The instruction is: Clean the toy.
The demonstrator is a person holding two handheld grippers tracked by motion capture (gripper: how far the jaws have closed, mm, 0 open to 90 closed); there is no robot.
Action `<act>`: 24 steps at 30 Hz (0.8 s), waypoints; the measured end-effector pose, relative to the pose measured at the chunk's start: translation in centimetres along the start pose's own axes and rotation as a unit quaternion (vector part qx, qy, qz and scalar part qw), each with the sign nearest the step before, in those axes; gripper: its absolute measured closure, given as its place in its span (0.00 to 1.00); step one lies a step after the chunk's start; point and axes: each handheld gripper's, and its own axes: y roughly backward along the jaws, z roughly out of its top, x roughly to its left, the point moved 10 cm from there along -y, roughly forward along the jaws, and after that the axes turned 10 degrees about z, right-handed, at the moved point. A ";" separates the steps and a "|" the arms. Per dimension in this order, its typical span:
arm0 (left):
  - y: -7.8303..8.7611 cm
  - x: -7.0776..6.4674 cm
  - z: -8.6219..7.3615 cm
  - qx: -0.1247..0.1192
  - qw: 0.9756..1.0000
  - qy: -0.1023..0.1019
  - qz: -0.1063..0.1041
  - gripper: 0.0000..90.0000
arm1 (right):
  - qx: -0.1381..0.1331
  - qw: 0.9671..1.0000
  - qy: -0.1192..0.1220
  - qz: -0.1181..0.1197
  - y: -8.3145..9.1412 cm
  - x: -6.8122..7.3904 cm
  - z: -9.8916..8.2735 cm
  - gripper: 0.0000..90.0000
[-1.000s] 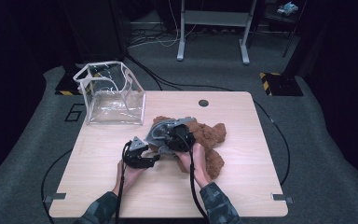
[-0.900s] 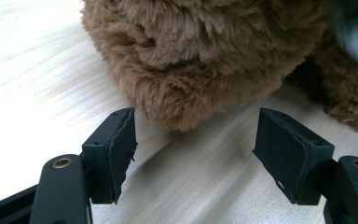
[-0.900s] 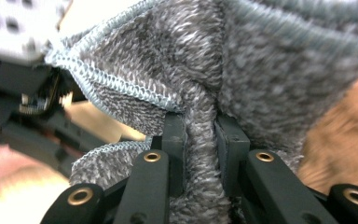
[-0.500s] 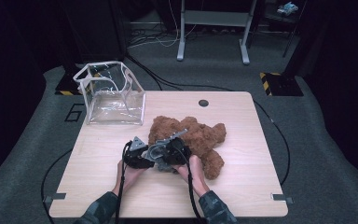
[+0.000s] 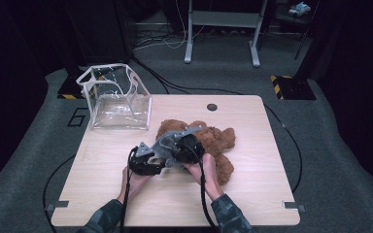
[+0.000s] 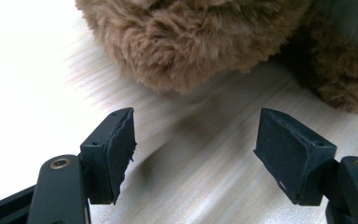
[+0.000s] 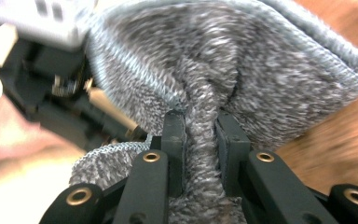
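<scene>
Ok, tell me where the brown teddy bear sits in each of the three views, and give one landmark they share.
High view: the brown teddy bear lies on the table's middle-right, partly behind the two grippers.
Left gripper view: its fur spans the top, above the open jaws, apart from them.
Right gripper view: blurred brown fur at the right edge, behind the grey knitted cloth that the jaws pinch.
Shared landmark: the light wooden tabletop.

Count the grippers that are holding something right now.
1. The right gripper is shut on a fold of grey knitted cloth. The left gripper stands open over the bare table, just short of the brown teddy bear.
</scene>
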 end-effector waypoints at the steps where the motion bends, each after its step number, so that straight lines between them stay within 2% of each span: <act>1: 0.0 -0.1 0.0 0.001 1.000 0.002 -0.002 0.31 | -0.008 1.000 0.009 -0.014 0.5 -0.3 0.7 0.85; 2: 0.0 -0.1 0.0 0.001 1.000 0.003 -0.001 0.30 | -0.012 0.999 0.011 -0.032 1.0 -0.7 1.2 0.85; 4: 0.0 0.0 0.0 0.002 1.000 -0.001 0.000 0.30 | -0.021 0.998 0.013 -0.050 1.6 -1.5 2.2 0.84; 7: 0.0 0.0 -0.1 0.003 1.000 0.000 0.000 0.31 | -0.005 0.995 0.033 -0.091 1.9 -2.9 2.8 0.84; 9: 0.0 0.0 -0.1 0.004 1.000 -0.004 0.001 0.31 | 0.015 0.993 0.030 -0.110 1.9 -3.6 2.6 0.84; 13: 0.0 0.0 0.0 0.003 1.000 -0.005 0.001 0.31 | 0.034 0.992 0.020 -0.122 2.1 -4.7 1.8 0.84; 17: 0.0 0.0 0.0 0.002 1.000 -0.003 0.001 0.31 | 0.036 0.991 0.015 -0.128 2.7 -5.3 1.2 0.84; 18: 0.0 0.1 0.0 0.002 1.000 -0.002 0.001 0.31 | 0.035 0.990 0.004 -0.133 3.3 -5.6 0.8 0.84; 22: 0.0 0.1 0.0 0.001 1.000 -0.002 0.001 0.31 | 0.032 0.989 -0.009 -0.142 5.0 -6.7 -0.4 0.84; 24: 0.0 0.1 0.0 0.003 1.000 -0.002 0.000 0.31 | 0.023 0.988 -0.028 -0.151 6.0 -7.5 -1.1 0.84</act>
